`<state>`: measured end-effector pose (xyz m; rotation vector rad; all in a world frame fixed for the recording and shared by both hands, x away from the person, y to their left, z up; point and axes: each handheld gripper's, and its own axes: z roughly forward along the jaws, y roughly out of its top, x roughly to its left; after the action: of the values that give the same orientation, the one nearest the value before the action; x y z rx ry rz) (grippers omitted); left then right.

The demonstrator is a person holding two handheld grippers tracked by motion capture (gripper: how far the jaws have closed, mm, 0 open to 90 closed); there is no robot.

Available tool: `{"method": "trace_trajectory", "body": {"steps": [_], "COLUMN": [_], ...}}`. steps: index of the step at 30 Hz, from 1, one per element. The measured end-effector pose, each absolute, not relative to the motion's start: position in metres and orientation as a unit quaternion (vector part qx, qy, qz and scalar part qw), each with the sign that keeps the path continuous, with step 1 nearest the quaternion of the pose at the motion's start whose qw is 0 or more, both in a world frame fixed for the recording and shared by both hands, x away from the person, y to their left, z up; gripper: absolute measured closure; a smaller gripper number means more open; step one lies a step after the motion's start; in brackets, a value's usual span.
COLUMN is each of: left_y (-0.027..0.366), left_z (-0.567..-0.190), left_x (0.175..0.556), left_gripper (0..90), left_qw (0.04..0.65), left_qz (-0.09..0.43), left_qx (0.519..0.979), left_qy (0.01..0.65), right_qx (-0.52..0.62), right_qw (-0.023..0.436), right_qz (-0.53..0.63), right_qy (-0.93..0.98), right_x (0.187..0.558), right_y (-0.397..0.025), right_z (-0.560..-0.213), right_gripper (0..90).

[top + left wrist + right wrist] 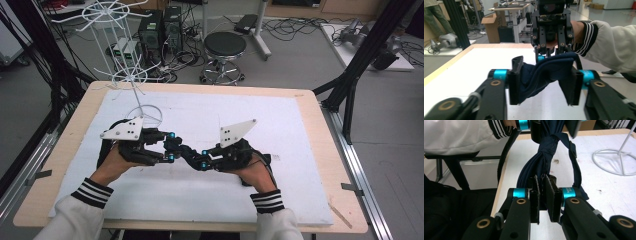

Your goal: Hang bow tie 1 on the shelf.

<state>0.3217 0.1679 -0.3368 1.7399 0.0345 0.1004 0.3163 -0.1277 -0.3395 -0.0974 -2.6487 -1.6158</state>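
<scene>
A dark blue cloth (544, 162) hangs stretched between both tools above the table's (300, 150) middle. The right tool (543, 195) pinches its twisted end; the left tool (544, 82) clamps its wider fold. The high view adds a white wire stand (131, 85) toward the far left corner.

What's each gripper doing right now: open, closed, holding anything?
Left gripper: jaws wide apart, with the dark blue cloth stretched between them; holding it.
Right gripper: closed on the same cloth, pinching a bunched end.
</scene>
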Motion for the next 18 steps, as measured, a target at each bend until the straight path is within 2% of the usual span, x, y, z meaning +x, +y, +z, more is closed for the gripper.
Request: {"method": "trace_trajectory", "body": {"steps": [5, 10, 15, 17, 18], "left_y": [0.1692, 0.1706, 0.1711, 0.1712, 0.1712], "left_z": [-0.3393, -0.3381, -0.3367, -0.3365, -0.3365], "left_x": [0.3211, 0.3202, 0.3181, 0.3179, 0.3177], "left_gripper": [71.7, 76.2, 77.1, 77.4, 77.8], "left_qw": [0.650, 0.648, 0.647, 0.646, 0.646], "left_qz": [0.029, 0.030, 0.038, 0.038, 0.039], "left_qx": [0.759, 0.761, 0.761, 0.762, 0.762], "left_qy": [0.019, 0.023, 0.022, 0.022, 0.021], "right_qx": [-0.036, -0.038, -0.037, -0.038, -0.040], "right_qw": [0.014, 0.014, 0.016, 0.014, 0.015], "right_qz": [-0.522, -0.524, -0.526, -0.525, -0.525], "right_qy": [-0.852, -0.851, -0.849, -0.850, -0.850], "right_x": [0.3180, 0.3186, 0.3190, 0.3189, 0.3186], "right_y": [-0.1275, -0.1267, -0.1263, -0.1258, -0.1250], "right_z": [-0.3407, -0.3411, -0.3413, -0.3416, -0.3421], "right_gripper": [83.2, 83.1, 82.8, 80.1, 73.1]}}
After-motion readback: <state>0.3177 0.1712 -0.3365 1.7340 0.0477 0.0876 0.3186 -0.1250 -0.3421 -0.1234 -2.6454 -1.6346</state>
